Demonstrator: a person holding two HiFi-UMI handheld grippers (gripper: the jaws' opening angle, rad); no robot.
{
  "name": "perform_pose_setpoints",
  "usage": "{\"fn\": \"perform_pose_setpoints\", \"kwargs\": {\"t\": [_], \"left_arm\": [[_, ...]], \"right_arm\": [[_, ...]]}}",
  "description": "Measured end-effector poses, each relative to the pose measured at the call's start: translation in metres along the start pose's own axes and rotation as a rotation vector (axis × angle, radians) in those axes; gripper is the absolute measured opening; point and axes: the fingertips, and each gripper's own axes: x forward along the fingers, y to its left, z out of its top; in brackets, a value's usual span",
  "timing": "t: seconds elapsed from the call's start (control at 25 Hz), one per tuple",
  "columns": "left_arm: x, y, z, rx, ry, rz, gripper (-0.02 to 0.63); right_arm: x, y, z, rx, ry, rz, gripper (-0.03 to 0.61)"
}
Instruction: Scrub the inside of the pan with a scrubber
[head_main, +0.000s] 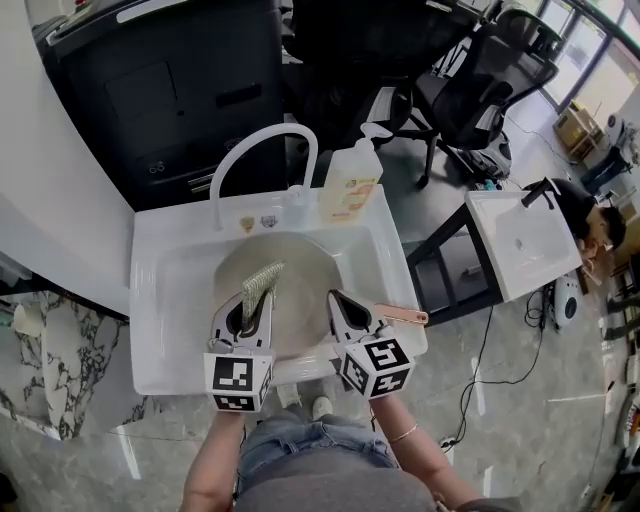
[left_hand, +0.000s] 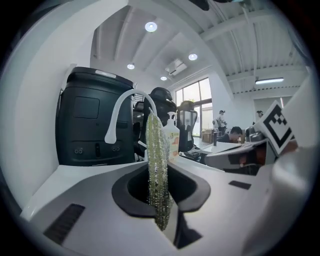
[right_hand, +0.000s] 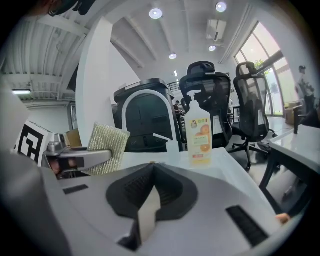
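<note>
Marble-patterned floor (head_main: 60, 370) runs round a white sink (head_main: 160, 300) that stands in an office, with a black cabinet (head_main: 170, 90) behind it and black swivel chairs (head_main: 470, 90) to the back right. On the sink's rear rim stand a curved white tap (head_main: 255, 150) and a soap bottle (head_main: 352, 185) with an orange label. A round grey pan (head_main: 300, 265) sits in the basin, its copper-coloured handle (head_main: 400, 315) pointing right over the sink's edge. The left gripper (head_main: 256, 300) is clamped on a pale green, glittery scrubber (head_main: 264, 280). The pad sticks out past the jaw tips and stands on edge between them in the left gripper view. Seen from the head view it lies over the left part of the pan's inside, but whether it touches the metal cannot be told. The right gripper (head_main: 336, 298) sits just beside it, over the pan's right side near the base of the handle. Its jaws are pressed together with nothing between them. A second white sink (head_main: 520, 240) on a dark frame stands well apart at the right.
</note>
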Motion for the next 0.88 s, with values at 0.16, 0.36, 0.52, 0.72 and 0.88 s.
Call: {"fn": "perform_pose_setpoints", "kwargs": {"t": [0.16,0.36,0.52,0.72,0.88], "left_arm": [[-0.023,-0.005,-0.003,-0.013,-0.004,0.054,0.061],[-0.047,-0.011,-0.006,-0.024,-0.007,0.116,0.061],[-0.065,-0.023,-0.003,-0.011,-0.016,0.145,0.061],[-0.08,-0.037,-0.003,-0.028,-0.027,0.171,0.061],[-0.093,-0.049,-0.001,-0.024,-0.038,0.178,0.061]], "right_arm": [[-0.015,0.007,0.005,-0.042,-0.02,0.037,0.009],[-0.032,0.014,0.005,-0.049,-0.042,0.085,0.009],[-0.046,0.02,0.002,-0.041,-0.054,0.123,0.009],[-0.062,0.025,0.001,-0.045,-0.067,0.156,0.009],[-0.074,0.027,0.0,-0.053,-0.071,0.168,0.009]]}}
